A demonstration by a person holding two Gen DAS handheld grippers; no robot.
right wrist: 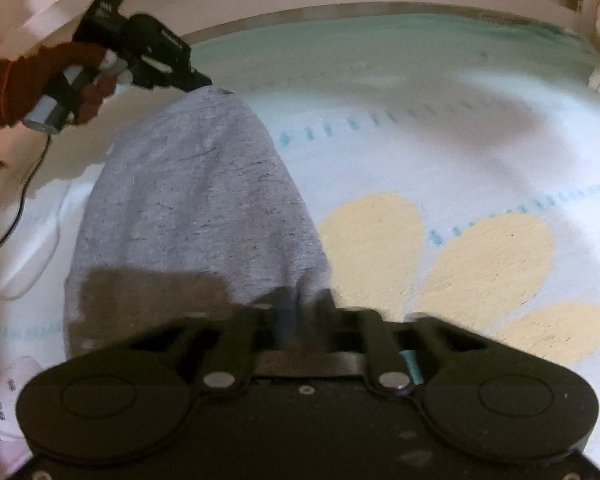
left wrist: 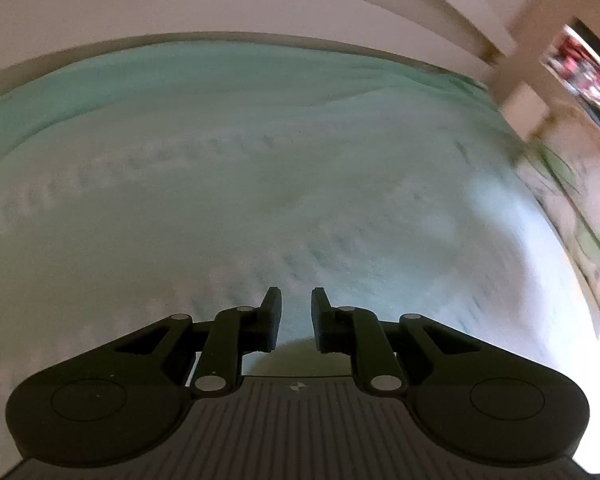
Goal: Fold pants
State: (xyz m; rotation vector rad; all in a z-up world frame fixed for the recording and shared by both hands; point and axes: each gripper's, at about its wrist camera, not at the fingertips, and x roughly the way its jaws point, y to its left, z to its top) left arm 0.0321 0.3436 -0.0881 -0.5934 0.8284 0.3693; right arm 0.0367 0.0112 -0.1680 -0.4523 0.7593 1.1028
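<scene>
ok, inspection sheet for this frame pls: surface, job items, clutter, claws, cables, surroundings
Surface: bedspread, pale with yellow petal shapes and teal dashed lines.
Job's things: grey pants stretched between both claws, off the bed.
Clutter: pink-white printed cloth at the near left edge.
Claws: left claw has a gap, nothing visible between its fingers in its own view; right claw is blurred at the pants' near end.
Cables: thin black cable under the left hand.
Surroundings: pale bed frame.
</scene>
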